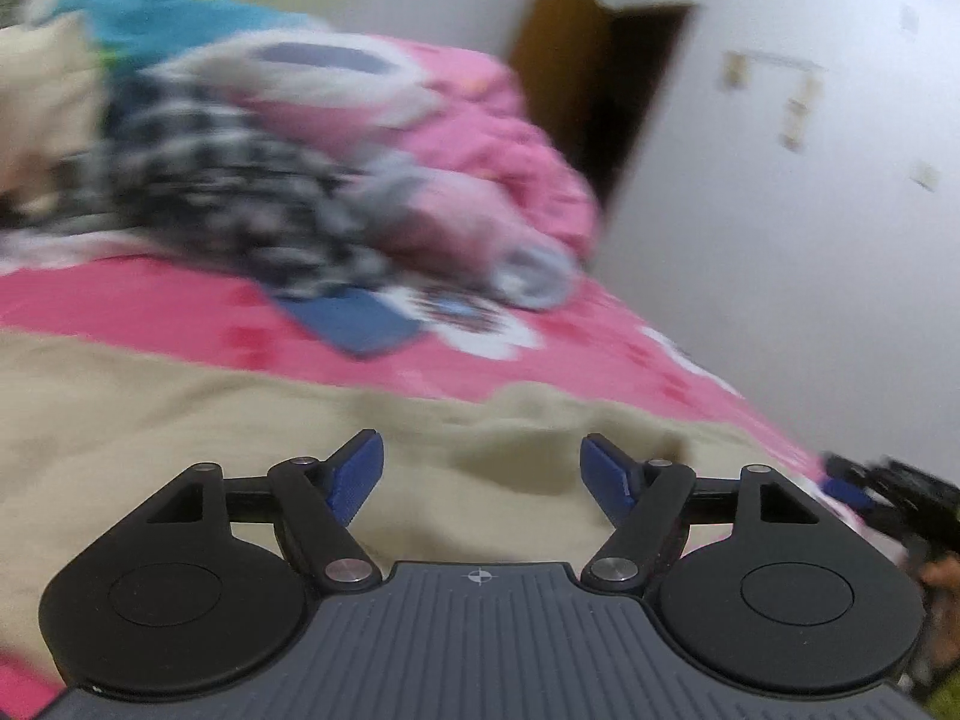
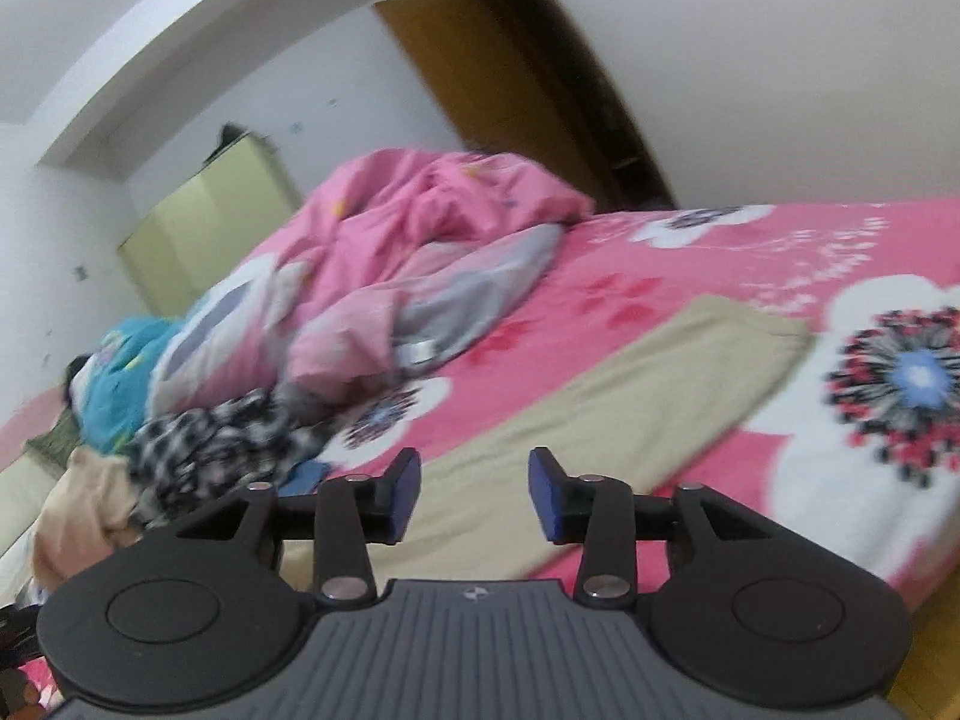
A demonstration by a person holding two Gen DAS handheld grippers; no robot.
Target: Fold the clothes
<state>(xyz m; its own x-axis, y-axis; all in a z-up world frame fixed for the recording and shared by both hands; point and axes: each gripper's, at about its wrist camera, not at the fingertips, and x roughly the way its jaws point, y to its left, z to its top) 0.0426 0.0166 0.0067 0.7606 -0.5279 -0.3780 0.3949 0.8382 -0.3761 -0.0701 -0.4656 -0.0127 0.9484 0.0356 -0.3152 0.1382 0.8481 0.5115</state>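
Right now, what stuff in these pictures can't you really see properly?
- Clothes pile, left wrist view: motion blur smears it, so separate garments cannot be told apart.
- Right gripper, left wrist view: blurred and cut off by the right edge.
- Beige garment, right wrist view: its near end is hidden behind the gripper body.
- Cabinet top, right wrist view: a dark thing there is too small to identify.

This is a bedroom in a home. A bed [image 2: 750, 252] with a pink flowered sheet fills most of both views, with a rumpled pink quilt [image 2: 432, 210] and a heap of loose clothes [image 1: 228, 180] piled on it. A pale wardrobe [image 2: 204, 228] stands against a white wall, and a wooden door [image 2: 480, 72] stands open beyond the bed.
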